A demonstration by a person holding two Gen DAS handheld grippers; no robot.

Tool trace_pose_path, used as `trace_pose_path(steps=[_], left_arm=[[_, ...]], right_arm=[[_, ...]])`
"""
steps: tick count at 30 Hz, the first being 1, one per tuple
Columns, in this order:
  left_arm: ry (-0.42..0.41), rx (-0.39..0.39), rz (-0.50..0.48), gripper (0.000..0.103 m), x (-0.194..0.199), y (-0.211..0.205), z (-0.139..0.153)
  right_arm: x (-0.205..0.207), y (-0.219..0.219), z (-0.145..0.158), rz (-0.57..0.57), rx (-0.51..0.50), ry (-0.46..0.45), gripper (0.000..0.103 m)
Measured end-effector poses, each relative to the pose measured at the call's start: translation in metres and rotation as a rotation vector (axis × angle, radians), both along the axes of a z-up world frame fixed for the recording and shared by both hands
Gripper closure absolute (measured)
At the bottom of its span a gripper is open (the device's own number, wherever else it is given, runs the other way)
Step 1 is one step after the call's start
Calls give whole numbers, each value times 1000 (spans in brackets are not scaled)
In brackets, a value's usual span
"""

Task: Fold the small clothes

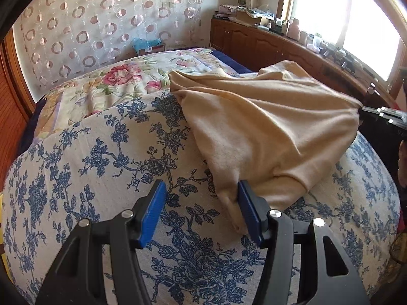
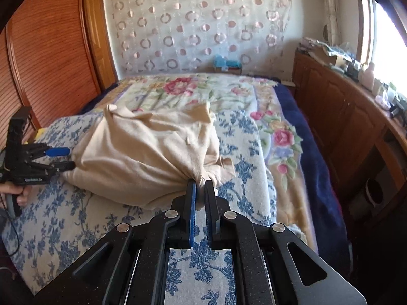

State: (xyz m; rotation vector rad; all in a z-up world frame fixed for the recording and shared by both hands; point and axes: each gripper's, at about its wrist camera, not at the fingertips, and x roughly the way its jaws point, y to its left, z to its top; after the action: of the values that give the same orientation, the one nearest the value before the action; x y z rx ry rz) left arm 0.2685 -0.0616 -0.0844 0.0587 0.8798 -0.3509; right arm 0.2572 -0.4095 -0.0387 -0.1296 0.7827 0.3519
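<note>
Right gripper point(image 2: 199, 186): black linkage arms, blue-faced pads, jaws narrowed hard onto a bunched corner of the cream-yellow soft knit garment point(image 2: 142, 150); cloth is gathered into a tight pinch at the fingertips and fans out to the left and far side from there. In the left wrist view the same pinch sits at the right edge of the frame, the garment point(image 1: 267, 127) drawn taut toward it in long creases. Left gripper point(image 1: 201, 193): jaws stand moderately wide, nothing clamped between them; the right-hand blue pad point(image 1: 248, 203) touches the near hem of the garment, the left-hand pad is over bare bedcover. From the right wrist view the left gripper point(image 2: 64, 157) sits at the left end of the garment, fingertips at the cloth edge, with a person's hand point(image 2: 17, 193) on its handle. Garment lies crumpled, not flat, on the white bedcover with blue floral print point(image 1: 101, 165), near part of the bed. Beyond it, far side: a pale quilt with pink roses and green leaves point(image 2: 193, 89), dark blue border on its right. Far wall: sheer curtain with pink and white ring pattern point(image 2: 203, 25). Right of the bed: brown wooden cabinet run point(image 2: 343, 106), cluttered top, under a bright window point(image 1: 356, 20).
</note>
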Motion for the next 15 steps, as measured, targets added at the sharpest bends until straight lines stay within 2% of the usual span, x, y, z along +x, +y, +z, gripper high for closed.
trace_pose_path(steps=[2, 4, 6, 8, 10, 11, 12, 15], left_arm=[[-16, -21, 1, 46, -1, 4, 8], [-47, -31, 12, 46, 1, 7, 19], [-67, -38, 12, 46, 7, 7, 28], [-70, -47, 17, 46, 20, 5, 33], [-53, -60, 18, 46, 34, 2, 33], [-37, -45, 31, 46, 41, 0, 31], [-30, -24, 42, 46, 49, -4, 29], [-20, -23, 40, 46, 66, -11, 24]], right_arm=[[-1, 1, 0, 0, -6, 6, 99], [-3, 2, 4, -28, -39, -5, 91], [-3, 5, 16, -24, -53, -40, 90], [4, 9, 25, -33, -53, -70, 81], [20, 17, 29, -26, -45, -72, 48], [29, 21, 27, -13, -41, -66, 42], [38, 27, 24, -2, -46, -54, 39], [65, 42, 5, 14, -78, -12, 39]])
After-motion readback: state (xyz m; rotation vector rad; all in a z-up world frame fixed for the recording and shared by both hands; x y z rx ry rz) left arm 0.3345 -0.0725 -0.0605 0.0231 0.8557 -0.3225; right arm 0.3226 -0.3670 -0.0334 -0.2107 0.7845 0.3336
